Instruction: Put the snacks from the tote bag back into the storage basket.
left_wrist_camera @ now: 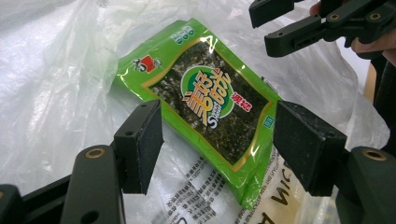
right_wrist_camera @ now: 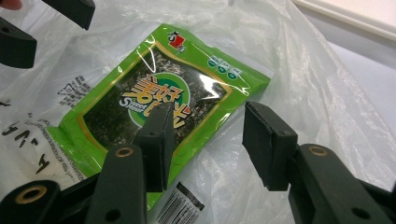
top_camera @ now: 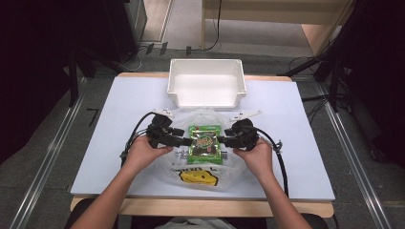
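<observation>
**A:** so where's the flat green foil snack packet with the dark seaweed print [top_camera: 205, 141] at?

**B:** lying flat on top of the crinkly clear plastic bag with a yellow smiley face [top_camera: 198, 176], which is spread on the pale blue-white counter [top_camera: 119, 143]. From the middle of the counter, the packet is dead centre, and the empty white rectangular plastic bin [top_camera: 207, 82] is at 12 o'clock, well apart from it.

**A:** and the grippers?

**B:** left gripper [top_camera: 184, 141] is at the packet's 9 o'clock edge, right gripper [top_camera: 224, 141] at its 3 o'clock edge, each in a hand. In the left gripper view its fingers [left_wrist_camera: 140, 140] stand wide apart with the packet lying between and beyond them, pads not pressing on it. Same story in the right gripper view: fingers [right_wrist_camera: 268, 144] apart, nothing clamped, the packet's edge under the one finger.

**A:** bag held at all?

**B:** nope, just loose plastic under both.
</observation>
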`<state>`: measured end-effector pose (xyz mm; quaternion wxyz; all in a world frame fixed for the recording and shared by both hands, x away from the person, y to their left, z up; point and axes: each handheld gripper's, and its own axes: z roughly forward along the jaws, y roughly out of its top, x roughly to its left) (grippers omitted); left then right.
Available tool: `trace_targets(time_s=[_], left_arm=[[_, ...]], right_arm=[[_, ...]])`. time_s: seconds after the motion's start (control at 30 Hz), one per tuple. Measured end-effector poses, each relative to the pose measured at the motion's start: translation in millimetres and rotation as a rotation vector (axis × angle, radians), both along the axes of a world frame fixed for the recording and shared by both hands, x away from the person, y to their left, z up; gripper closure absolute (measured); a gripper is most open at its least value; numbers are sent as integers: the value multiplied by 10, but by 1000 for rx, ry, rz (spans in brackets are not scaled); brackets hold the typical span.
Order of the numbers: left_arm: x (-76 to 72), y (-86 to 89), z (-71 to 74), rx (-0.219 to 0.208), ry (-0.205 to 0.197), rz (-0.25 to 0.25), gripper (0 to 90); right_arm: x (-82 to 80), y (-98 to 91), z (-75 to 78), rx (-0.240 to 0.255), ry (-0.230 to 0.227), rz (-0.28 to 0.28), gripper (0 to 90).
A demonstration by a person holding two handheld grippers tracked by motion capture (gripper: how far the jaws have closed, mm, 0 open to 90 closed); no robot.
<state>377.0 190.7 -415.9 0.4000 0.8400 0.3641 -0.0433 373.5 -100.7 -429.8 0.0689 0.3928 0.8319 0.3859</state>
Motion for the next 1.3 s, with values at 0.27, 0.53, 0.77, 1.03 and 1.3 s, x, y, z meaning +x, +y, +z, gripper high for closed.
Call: trace_targets(time_s=[0.27, 0.53, 0.77, 1.03, 1.3], left_arm=[[-6, -20, -46, 0, -1, -8, 359], [-39, -1, -79, 5, 3, 13, 529], [-64, -60, -145, 15, 58, 2, 764], [-90, -142, -204, 55, 29, -6, 874], [-57, -186, -287, 59, 38, -12, 873]], right_arm=[[0, -19, 22, 4, 4, -6, 540], [-2, -28, 35, 5, 4, -8, 535], [-5, -4, 36, 0, 2, -1, 535], [-4, 16, 38, 4, -2, 3, 535], [-10, 42, 41, -5, -3, -13, 550]])
